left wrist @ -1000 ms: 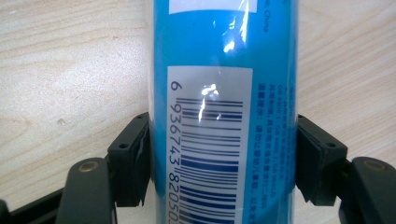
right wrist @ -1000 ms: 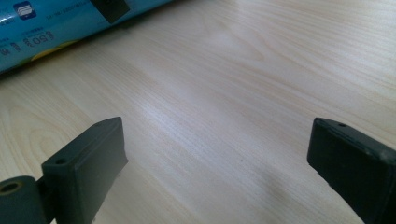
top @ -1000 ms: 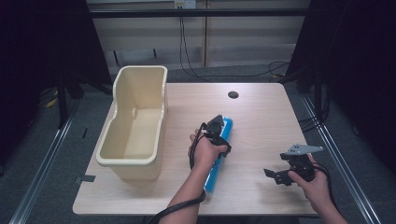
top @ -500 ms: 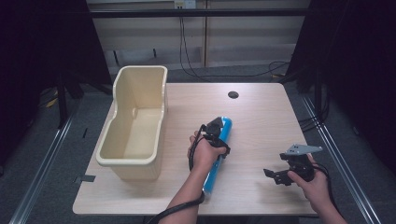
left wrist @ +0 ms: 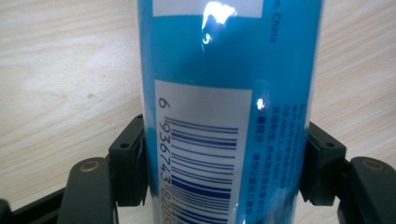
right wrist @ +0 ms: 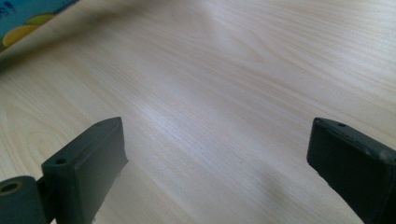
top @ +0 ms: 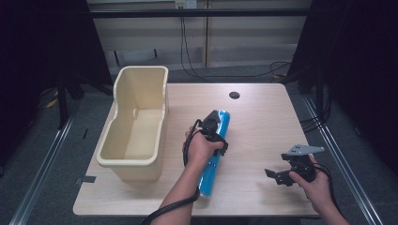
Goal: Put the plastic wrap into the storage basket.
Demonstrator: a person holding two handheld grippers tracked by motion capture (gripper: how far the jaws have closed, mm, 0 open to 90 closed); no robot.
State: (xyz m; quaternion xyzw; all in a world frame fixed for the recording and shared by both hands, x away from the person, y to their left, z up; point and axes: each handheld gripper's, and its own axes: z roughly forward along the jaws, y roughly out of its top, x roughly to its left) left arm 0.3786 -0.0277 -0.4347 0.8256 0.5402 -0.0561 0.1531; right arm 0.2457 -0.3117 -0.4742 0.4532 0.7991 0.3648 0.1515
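Your left gripper (top: 213, 123) squeezes the blue can (top: 212, 154) from 2 sides, near the middle of the table (top: 263, 117). Lift it straight up, keep the squeeze tight, then carry it over the cream bin (top: 133, 136) by the left edge. Your right gripper (top: 277, 176) rests wide open, holding nothing.

The hand and left gripper (top: 212, 123) cover the blue tube's (top: 212, 159) middle; in the left gripper view its ends run past the frame, its small print unreadable.
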